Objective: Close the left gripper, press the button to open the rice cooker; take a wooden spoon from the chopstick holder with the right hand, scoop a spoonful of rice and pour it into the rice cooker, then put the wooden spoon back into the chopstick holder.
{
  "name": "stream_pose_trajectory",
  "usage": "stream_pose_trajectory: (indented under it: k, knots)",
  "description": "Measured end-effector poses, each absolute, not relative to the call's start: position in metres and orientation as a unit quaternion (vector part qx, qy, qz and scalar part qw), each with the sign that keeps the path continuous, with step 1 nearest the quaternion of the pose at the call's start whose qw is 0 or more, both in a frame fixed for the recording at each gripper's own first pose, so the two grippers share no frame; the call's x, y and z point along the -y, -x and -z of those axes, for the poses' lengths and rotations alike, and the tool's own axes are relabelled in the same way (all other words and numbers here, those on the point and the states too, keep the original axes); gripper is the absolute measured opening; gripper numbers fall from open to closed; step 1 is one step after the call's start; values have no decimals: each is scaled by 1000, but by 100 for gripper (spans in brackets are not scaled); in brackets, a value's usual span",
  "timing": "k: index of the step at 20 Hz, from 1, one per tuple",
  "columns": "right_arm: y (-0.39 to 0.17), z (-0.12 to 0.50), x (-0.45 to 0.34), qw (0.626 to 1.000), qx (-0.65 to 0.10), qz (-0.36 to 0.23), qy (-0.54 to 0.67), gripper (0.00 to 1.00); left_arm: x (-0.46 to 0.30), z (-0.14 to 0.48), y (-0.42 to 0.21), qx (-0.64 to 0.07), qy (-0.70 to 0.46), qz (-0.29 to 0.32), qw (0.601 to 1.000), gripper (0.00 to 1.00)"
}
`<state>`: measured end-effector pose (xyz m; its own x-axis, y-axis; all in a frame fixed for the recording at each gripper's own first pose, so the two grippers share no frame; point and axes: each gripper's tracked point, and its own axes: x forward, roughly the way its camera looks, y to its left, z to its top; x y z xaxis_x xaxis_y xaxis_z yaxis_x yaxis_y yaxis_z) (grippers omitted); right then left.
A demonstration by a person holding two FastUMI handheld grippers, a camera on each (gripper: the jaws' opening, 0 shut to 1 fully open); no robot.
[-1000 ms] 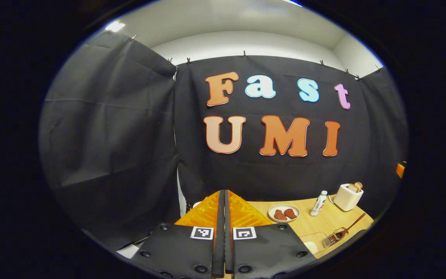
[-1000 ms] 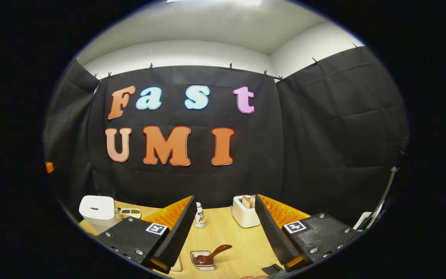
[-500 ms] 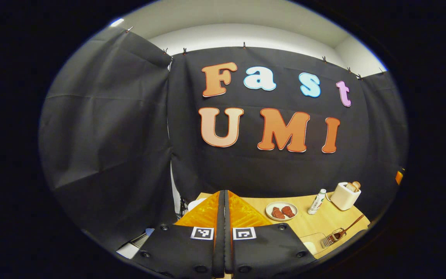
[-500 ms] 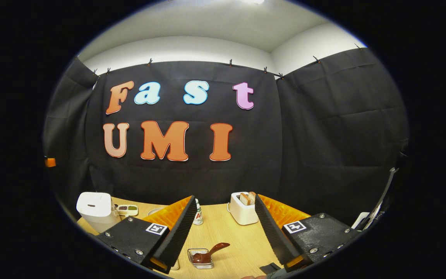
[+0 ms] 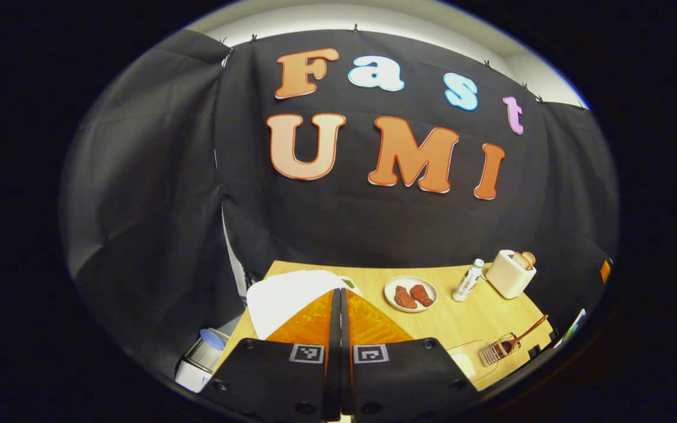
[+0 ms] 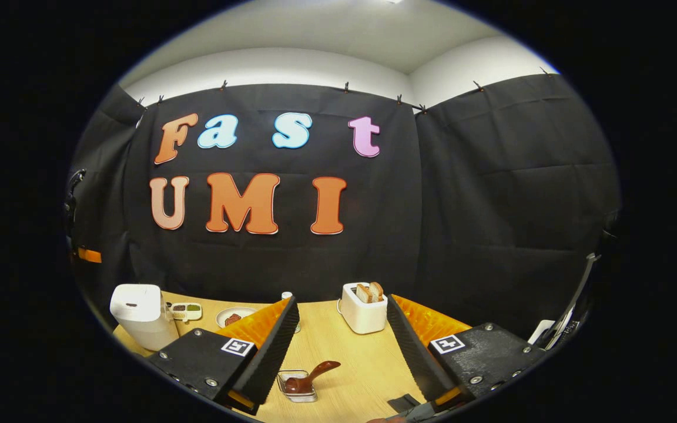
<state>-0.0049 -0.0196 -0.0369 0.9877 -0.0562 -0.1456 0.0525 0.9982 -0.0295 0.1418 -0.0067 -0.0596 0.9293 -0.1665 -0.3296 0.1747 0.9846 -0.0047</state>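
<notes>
Left tongs pressed together, right tongs spread wide over the table.

Left gripper view: the left tongs (image 5: pixel 339 305), fingers together, hang above the white rice cooker (image 5: pixel 288 296); a plate (image 5: pixel 410 294) holds two red pieces. Right gripper view: the right tongs (image 6: pixel 341 320) gape, empty; a wooden spoon (image 6: pixel 309 377) lies in the chopstick holder (image 6: pixel 296 388) between them, on the table (image 6: pixel 350 364).

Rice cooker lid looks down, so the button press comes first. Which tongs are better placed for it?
Left. The left tongs are shut, aimed at the rice cooker just ahead. The right tongs are open, with the cooker off to their left.
</notes>
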Motion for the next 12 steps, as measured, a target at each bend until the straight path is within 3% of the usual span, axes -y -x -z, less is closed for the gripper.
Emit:
stream_pose_trajectory:
  k: [6,12]
  knots:
    - [7,40,19,996,-78,33,17,93,18,126,-171,-242,-11,104,965,5]
    - [8,46,21,995,-89,40,30,94,8,180,-193,-296,12,82,951,5]
